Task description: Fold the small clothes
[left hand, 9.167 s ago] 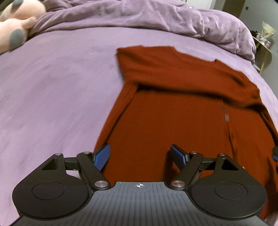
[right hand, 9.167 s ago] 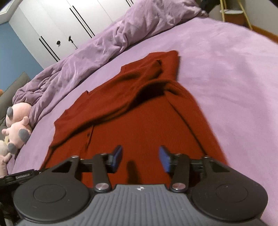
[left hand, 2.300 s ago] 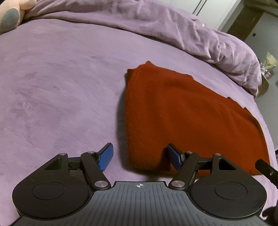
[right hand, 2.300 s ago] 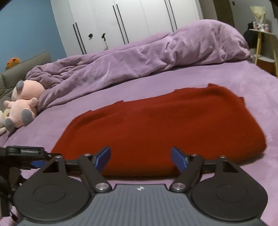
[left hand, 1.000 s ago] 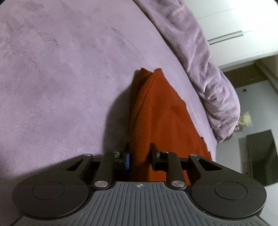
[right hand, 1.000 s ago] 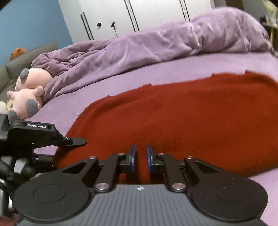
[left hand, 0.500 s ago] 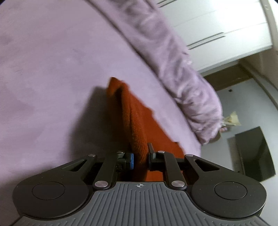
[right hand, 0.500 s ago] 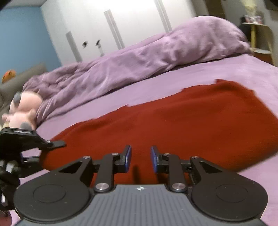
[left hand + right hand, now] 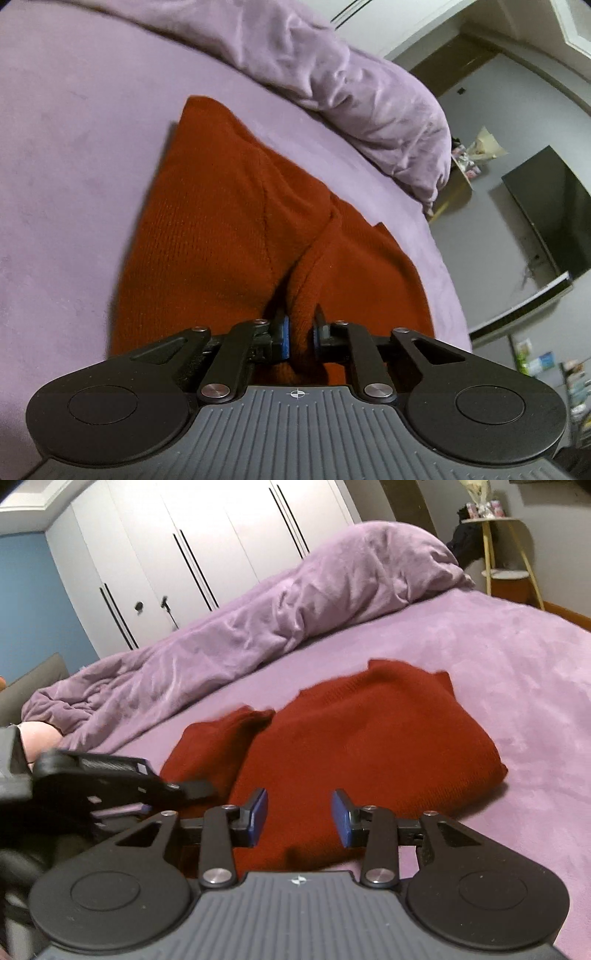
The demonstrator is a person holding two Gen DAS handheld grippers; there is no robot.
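The red sweater (image 9: 369, 746) lies on the purple bed (image 9: 517, 672), already folded into a thick, short pile, and the step in hand looks like one more fold across it. The left gripper (image 9: 300, 332) has its jaws squeezed tight on a bunched edge of the sweater and holds that edge up off the bed. The right gripper (image 9: 299, 818) hangs over the near side of the sweater. Its jaws are opening, and nothing is between them; the pads press on no cloth. The next move probably calls for the left gripper to carry its edge over the sweater and lay it down flat, so the sides line up and no lump stays inside. The right one could press the pile so it does not slide. The bed is soft and fuzzy, so the sweater may drag a bit. Behind the sweater a crumpled purple blanket (image 9: 258, 627) is heaped up. Past the blanket stand white closet doors (image 9: 192, 554). A small side table (image 9: 506, 554) stands beyond the bed, far from the sweater.
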